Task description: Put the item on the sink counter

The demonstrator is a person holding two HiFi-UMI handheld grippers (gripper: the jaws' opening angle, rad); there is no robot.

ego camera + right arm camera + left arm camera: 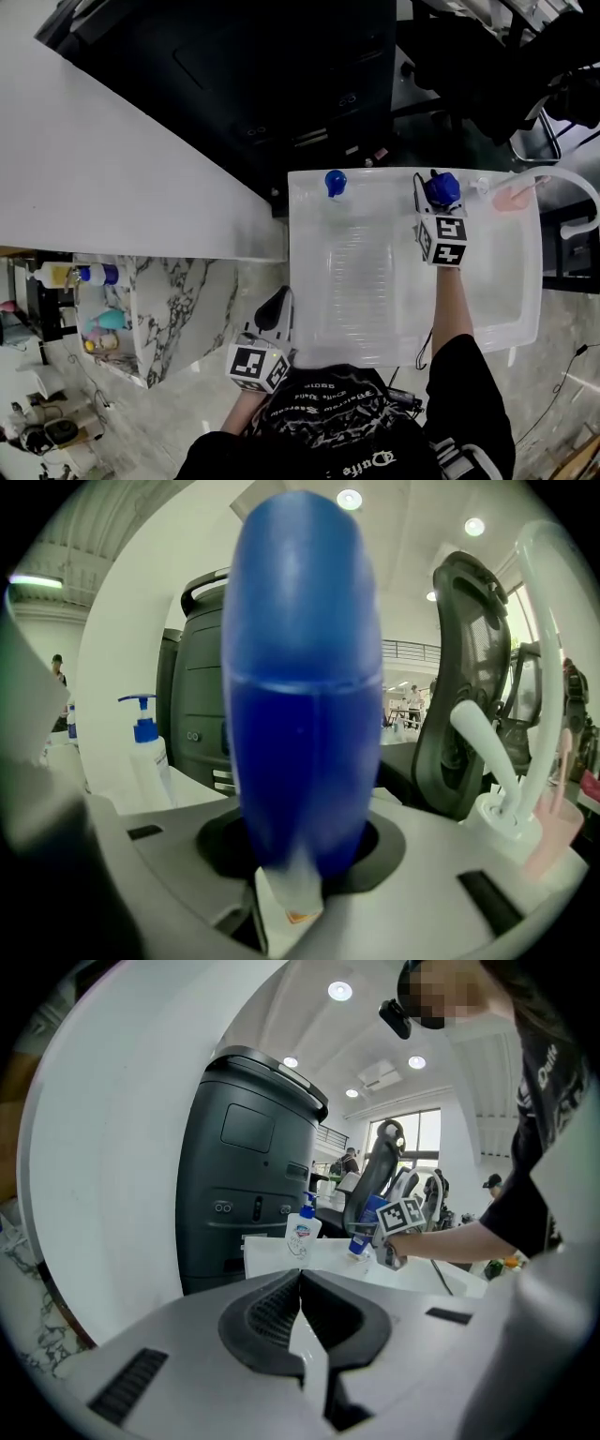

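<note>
A blue bottle (442, 187) stands upright at the sink's back rim (384, 174), between the pump bottle and the faucet. My right gripper (439, 201) is shut on it, and its body (302, 686) fills the right gripper view between the jaws. From the left gripper view the blue bottle (364, 1234) appears low against the rim; whether it touches I cannot tell. My left gripper (273, 312) hangs by the sink's near left corner. Its jaws (302, 1321) are shut with nothing in them.
A white soap pump bottle with a blue head (335, 183) (145, 752) stands on the back rim to the left. The white faucet (562, 183) (525, 686) and a pink piece (511, 195) are at the right. A black machine (262, 75) stands behind the white sink basin (309, 281).
</note>
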